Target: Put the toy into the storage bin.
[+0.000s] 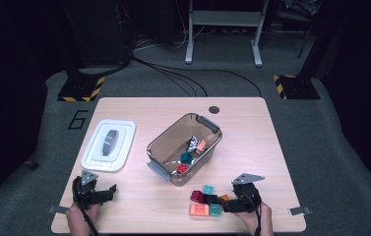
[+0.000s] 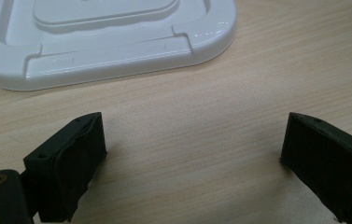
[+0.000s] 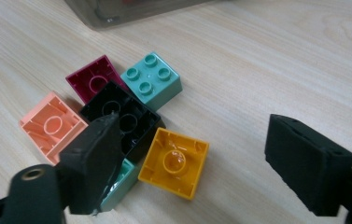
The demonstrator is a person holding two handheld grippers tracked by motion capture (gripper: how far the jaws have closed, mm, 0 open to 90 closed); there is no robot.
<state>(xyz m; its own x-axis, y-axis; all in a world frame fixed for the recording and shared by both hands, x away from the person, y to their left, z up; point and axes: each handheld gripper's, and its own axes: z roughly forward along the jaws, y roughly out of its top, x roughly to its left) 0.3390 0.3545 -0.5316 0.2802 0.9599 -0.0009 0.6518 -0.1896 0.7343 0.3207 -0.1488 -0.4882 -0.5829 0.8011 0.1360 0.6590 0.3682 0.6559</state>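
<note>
A cluster of toy bricks lies on the table near its front edge: teal [image 3: 152,79], maroon [image 3: 94,79], black [image 3: 120,116], salmon [image 3: 52,126] and yellow [image 3: 176,161]. My right gripper [image 3: 192,133] hangs low over them with its jaws wide apart. The yellow brick lies upside down between the jaws, untouched, and one jaw covers part of a second teal brick [image 3: 120,184]. In the high view the right gripper [image 1: 227,204] is just right of the bricks [image 1: 205,199]. My left gripper [image 1: 110,191] rests open at the front left, with bare table between its jaws [image 2: 192,158].
A smoky clear bin [image 1: 168,135] stands at the table's middle with several bricks inside. Its white lid [image 1: 108,145] lies flat to the left, just beyond the left gripper, where it appears as a white lid [image 2: 117,51]. The bin's corner [image 3: 117,11] is close behind the bricks.
</note>
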